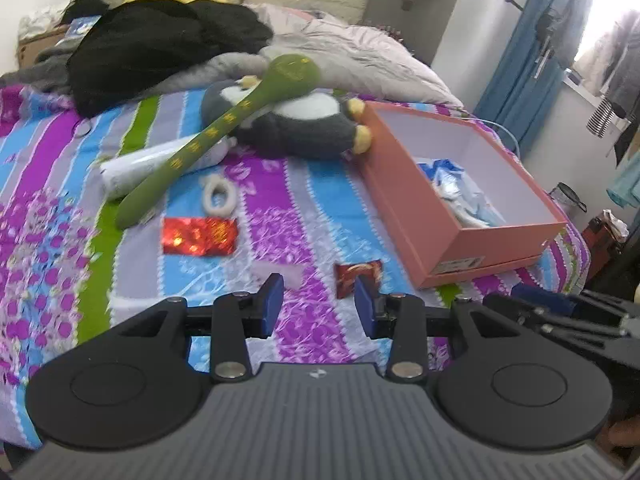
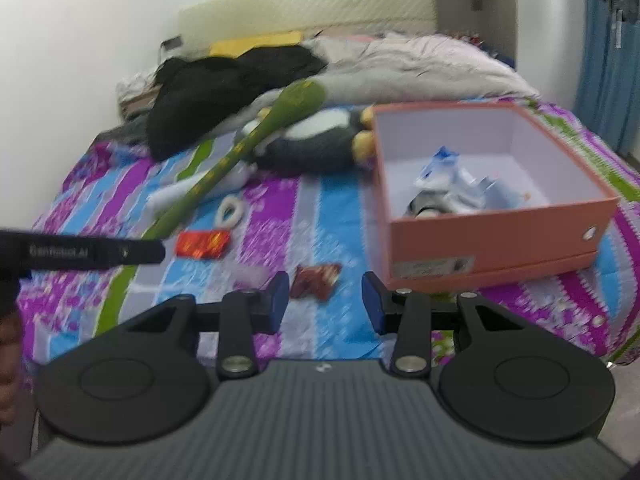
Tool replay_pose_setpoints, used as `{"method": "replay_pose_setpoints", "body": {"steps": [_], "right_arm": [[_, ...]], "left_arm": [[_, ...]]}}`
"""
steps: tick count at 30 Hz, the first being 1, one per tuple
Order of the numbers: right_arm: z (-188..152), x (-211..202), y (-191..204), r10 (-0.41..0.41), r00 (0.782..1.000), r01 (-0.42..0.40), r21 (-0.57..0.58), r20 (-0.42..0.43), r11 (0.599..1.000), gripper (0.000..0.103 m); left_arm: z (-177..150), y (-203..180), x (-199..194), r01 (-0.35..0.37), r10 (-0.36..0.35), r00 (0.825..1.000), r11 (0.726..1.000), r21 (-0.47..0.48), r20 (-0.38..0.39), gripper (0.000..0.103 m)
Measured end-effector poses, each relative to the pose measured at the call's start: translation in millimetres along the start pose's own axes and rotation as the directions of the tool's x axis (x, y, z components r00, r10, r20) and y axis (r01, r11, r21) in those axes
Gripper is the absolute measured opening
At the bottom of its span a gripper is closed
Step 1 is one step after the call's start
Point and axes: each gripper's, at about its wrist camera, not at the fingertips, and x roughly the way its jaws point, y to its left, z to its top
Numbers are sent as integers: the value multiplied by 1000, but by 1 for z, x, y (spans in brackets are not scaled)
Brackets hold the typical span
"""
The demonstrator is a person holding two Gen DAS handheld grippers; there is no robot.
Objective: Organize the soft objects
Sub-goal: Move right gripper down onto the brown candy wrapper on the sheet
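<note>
While both tools hang over the striped bedspread [image 1: 316, 200], my left gripper [image 1: 319, 300] has its jaws apart with nothing between them, and my right gripper [image 2: 325, 300] is the same. Just beyond the left fingertips lies a small dark red packet [image 1: 356, 276]; a shiny red packet [image 1: 199, 236] sits farther ahead to the left. Ahead and right stands the open orange box [image 1: 416, 208] with blue-white soft items inside. Far ahead, a plush penguin [image 1: 304, 128] lies under a long green toy [image 1: 224, 128].
</note>
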Motion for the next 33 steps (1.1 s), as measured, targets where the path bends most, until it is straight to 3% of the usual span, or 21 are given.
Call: {"method": "replay_pose_setpoints", "body": {"steps": [3,7,24,33], "right_arm": [[-9,10,7,-4,1000,4,-8,-29,1000,43],[-14,17,11,6,999,-7,-19,-38,1000,43],[-20,72,15,5,993,-14,-73,-116,997,43],[-22,112,21,-8,983,-13,-114,-183,993,43]], "left_arm": [[-6,12,2,-13,13,1000,1000,-18,-17,45],[-10,26,11,-19,17,999,999,-43,-34,53],[1,41,96,-12,2,988,998,-63,-152,53],[6,48,143,0,-23,973,995,-99,-229,53]]}}
